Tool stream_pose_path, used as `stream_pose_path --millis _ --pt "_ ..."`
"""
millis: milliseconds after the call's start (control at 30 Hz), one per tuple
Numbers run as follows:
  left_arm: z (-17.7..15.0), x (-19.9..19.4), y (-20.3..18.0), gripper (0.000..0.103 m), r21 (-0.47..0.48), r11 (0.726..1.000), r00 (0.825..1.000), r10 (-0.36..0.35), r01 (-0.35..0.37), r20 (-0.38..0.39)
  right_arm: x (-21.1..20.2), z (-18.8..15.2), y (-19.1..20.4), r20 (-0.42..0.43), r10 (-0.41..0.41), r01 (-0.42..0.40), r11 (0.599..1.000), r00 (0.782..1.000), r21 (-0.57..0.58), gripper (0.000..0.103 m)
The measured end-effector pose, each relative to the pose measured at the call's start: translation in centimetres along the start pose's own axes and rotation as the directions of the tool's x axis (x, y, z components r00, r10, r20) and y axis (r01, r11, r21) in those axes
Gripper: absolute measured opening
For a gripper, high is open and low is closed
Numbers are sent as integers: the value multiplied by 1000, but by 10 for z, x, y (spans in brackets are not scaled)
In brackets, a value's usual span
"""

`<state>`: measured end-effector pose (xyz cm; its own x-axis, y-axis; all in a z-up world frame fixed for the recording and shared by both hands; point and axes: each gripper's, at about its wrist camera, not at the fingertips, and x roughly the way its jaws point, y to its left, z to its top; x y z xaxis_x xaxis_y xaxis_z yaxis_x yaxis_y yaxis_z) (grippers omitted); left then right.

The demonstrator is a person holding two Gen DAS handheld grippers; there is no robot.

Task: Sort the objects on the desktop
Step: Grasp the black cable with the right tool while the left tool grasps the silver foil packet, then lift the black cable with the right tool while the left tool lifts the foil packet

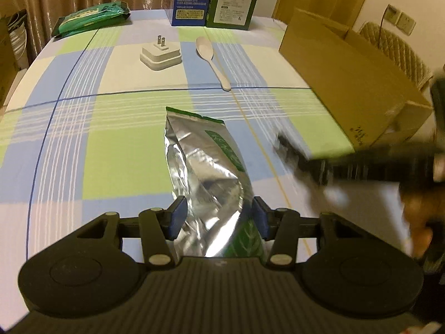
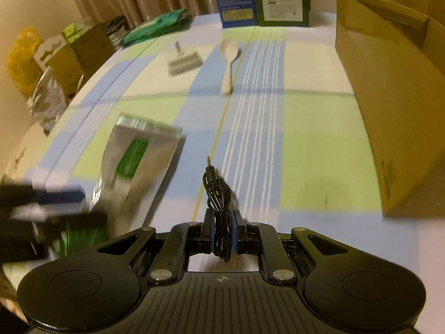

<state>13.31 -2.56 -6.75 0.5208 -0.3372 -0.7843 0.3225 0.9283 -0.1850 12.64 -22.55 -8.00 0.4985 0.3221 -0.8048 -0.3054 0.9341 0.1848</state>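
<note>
My left gripper is shut on a silver foil pouch with green print, held between its blue pads over the checked tablecloth. The pouch also shows in the right wrist view, blurred. My right gripper is shut on a coiled black audio cable whose plugs point forward. It appears blurred at the right in the left wrist view. A white plug adapter and a white spoon lie farther back on the table.
An open cardboard box stands at the right, also in the right wrist view. A blue carton and a green carton stand at the back. A green packet lies back left. Boxes and bags sit beyond the left table edge.
</note>
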Motion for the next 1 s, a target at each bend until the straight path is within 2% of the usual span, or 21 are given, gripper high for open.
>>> stream_pose_path --millis 33,100,167,267,367,500,533,700,933,1000 --pt "-1 -4 0 49 -7 1000 1000 -5 6 9 -3 -6 3 20 -7 8 1000 1000 -22 8" --pt "-3 -9 -2 67 -3 1000 1000 -4 4 25 -6 -11 5 37 -20 22 999 999 -48 8" --pt "-3 -7 -4 74 6 1000 1000 14 -14 27 -6 -11 1 47 -23 25 999 999 -37 8" --pt "-2 0 -1 76 -1 1000 1000 11 -11 17 -4 -9 -4 70 -74 77 996 995 -45 8" --pt "-2 7 1 80 -11 1000 1000 6 -6 11 -2 -9 -9 70 -59 60 998 996 -13 10" --pt "1 15 4 81 -30 1000 1000 8 -8 7 -2 -8 -13 65 -20 19 1000 998 9 34" --pt "2 17 4 81 -31 1000 1000 8 -7 6 -2 -8 -13 71 -22 22 1000 997 -1 36" --pt "5 24 1 82 -23 1000 1000 9 -9 4 1 -9 -15 94 -34 37 999 995 -35 35" --pt "8 31 1 82 -22 1000 1000 15 -15 -3 6 -14 -3 107 -70 86 984 992 -154 35" --pt "9 33 -1 82 -8 1000 1000 23 -23 -6 7 -16 2 107 -73 92 979 992 -181 30"
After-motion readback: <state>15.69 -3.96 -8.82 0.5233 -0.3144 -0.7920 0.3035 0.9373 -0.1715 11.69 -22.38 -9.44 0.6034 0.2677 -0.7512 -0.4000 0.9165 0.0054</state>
